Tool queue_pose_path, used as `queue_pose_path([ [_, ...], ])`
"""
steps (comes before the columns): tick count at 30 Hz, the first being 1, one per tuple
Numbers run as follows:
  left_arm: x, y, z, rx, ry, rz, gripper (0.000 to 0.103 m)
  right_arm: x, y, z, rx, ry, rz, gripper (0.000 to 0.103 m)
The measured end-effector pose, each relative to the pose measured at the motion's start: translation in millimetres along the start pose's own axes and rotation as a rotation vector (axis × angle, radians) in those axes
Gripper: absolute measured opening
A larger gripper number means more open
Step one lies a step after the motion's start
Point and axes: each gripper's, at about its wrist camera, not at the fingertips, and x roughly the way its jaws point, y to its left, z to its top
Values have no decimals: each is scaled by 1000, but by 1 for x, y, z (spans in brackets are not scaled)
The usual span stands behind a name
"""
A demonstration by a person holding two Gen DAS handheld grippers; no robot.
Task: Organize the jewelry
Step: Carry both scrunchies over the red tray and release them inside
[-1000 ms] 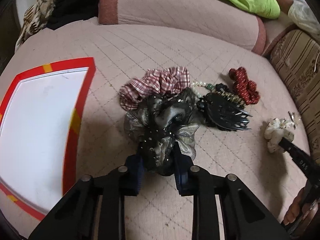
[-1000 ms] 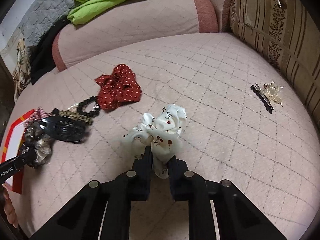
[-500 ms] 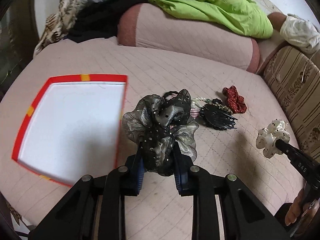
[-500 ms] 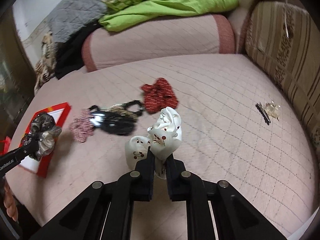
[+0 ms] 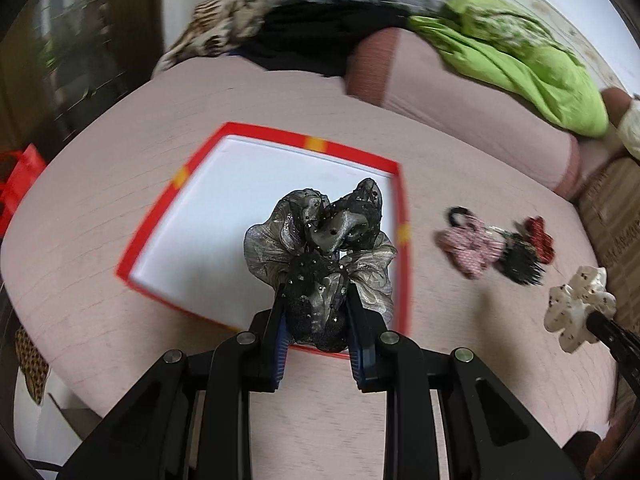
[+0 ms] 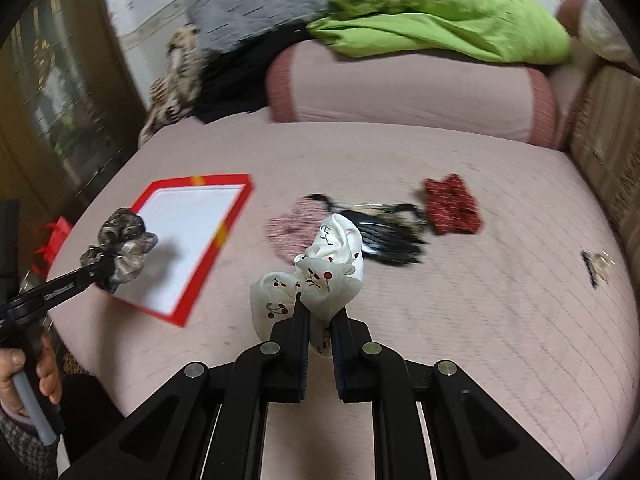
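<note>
My left hand-held gripper (image 5: 316,312) pinches a shiny grey-black organza scrunchie (image 5: 320,248); the right hand-held gripper (image 6: 320,316) clamps a silky white cherry-print scrunchie (image 6: 320,268).

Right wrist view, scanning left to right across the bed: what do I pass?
Grey scrunchie → red box → pink scrunchie → cherry scrunchie → red scrunchie → black clip.

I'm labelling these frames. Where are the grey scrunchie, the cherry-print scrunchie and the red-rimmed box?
grey scrunchie (image 5: 320,248), left wrist view, its ruffled middle.
cherry-print scrunchie (image 6: 332,268), right wrist view, its white folds.
red-rimmed box (image 5: 316,145), left wrist view, far rim.
</note>
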Motion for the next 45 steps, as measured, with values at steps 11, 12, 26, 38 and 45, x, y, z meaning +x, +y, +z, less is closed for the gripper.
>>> queue_pose_path([
  [11,31,51,52,-41,-11,83,24,51,84,41,-66,51,111,11],
  [12,35,55,58,-49,-11,85,24,58,90,46,-66,57,119,11],
  [26,109,82,109,-120,25,76,24,155,134,99,-59,129,164,11],
  [38,148,87,122,-154,45,105,27,215,152,122,-118,156,116,11],
  [45,155,86,122,-137,35,116,35,233,151,125,-117,184,109,13],
])
